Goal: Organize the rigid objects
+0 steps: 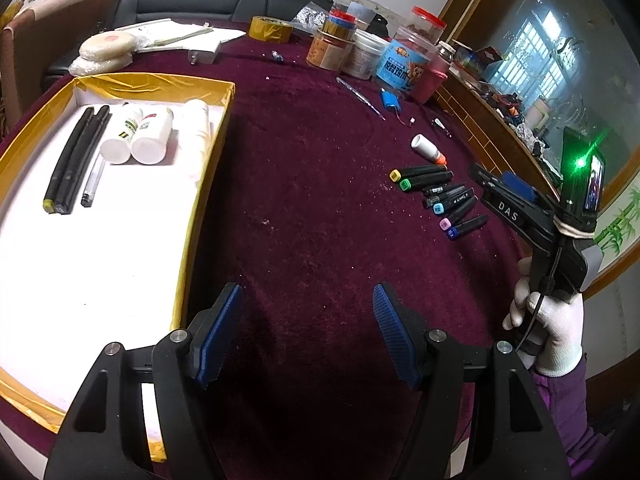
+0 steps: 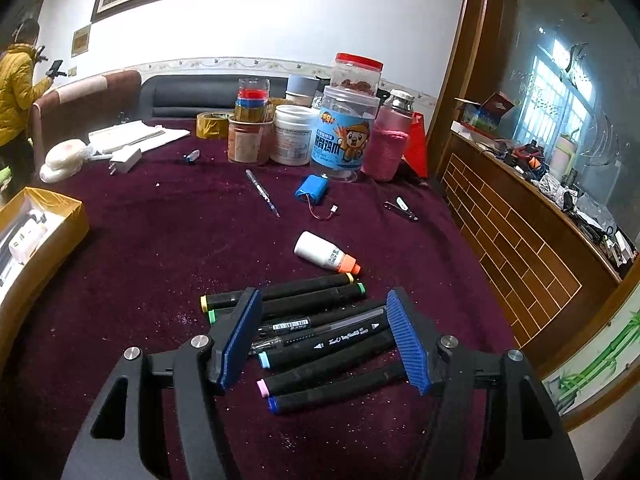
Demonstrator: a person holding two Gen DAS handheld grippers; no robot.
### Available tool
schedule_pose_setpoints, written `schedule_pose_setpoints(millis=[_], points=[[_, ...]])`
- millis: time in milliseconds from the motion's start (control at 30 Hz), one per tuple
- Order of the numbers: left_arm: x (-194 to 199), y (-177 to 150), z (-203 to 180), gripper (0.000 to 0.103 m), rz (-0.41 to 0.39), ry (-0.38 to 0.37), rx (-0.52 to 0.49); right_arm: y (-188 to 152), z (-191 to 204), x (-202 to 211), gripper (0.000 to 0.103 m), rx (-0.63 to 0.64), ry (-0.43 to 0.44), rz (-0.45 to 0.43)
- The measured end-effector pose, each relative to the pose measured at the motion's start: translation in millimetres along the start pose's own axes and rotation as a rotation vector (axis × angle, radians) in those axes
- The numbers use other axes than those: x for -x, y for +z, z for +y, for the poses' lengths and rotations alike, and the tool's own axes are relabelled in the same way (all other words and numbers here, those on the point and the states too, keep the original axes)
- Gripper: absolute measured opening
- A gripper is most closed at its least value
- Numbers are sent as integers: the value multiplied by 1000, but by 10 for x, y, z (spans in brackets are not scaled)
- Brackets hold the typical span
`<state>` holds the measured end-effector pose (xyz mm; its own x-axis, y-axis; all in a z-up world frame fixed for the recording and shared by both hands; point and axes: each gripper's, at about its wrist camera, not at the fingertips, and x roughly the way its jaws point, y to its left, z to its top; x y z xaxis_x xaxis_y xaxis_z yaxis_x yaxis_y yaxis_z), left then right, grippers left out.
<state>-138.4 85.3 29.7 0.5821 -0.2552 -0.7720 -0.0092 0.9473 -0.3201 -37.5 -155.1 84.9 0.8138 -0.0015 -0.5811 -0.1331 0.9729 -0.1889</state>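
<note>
A gold-rimmed box (image 1: 208, 128) with a white floor holds two black markers (image 1: 76, 152), a clear pen and three white bottles (image 1: 148, 136). My left gripper (image 1: 308, 332) is open and empty over the maroon cloth, right of the box. Several black markers (image 2: 316, 332) with coloured caps lie in a row; they also show in the left wrist view (image 1: 436, 196). My right gripper (image 2: 324, 340) is open, its fingers either side of the row, holding nothing. A white bottle with an orange cap (image 2: 326, 256) lies just beyond the markers.
Jars, tubs and a pink-sleeved flask (image 2: 388, 148) stand at the table's back. A blue battery pack (image 2: 312, 194), a pen (image 2: 262, 192), nail clippers (image 2: 402, 210), tape roll (image 2: 212, 124) and charger (image 2: 126, 160) lie on the cloth. A wooden counter (image 2: 520, 240) runs along the right.
</note>
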Motion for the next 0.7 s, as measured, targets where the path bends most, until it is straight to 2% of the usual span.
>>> schedule_pose_setpoints(millis=[167,333,400,467,533,700], points=[[-185,-11,-190,66,28,-19,-59,28,-73,-95,59,-46,51,38],[-491,66,-373,66,46,-31,-115,61,-283,-198,59,-108,55,75],[-629,91,-408,66,63,-24,-128,69,-365,-186,59,-126,51,69],[-655,92,-440,68,38,-16,-153,60,-440,-147,60,-130,43,37],[-667,74,-473,72,26,-14,-176,68,-486,-169,66,-120,67,32],[-657,51,-452,81,-2,-58,-176,117,-561,-317,67,-162,88,87]])
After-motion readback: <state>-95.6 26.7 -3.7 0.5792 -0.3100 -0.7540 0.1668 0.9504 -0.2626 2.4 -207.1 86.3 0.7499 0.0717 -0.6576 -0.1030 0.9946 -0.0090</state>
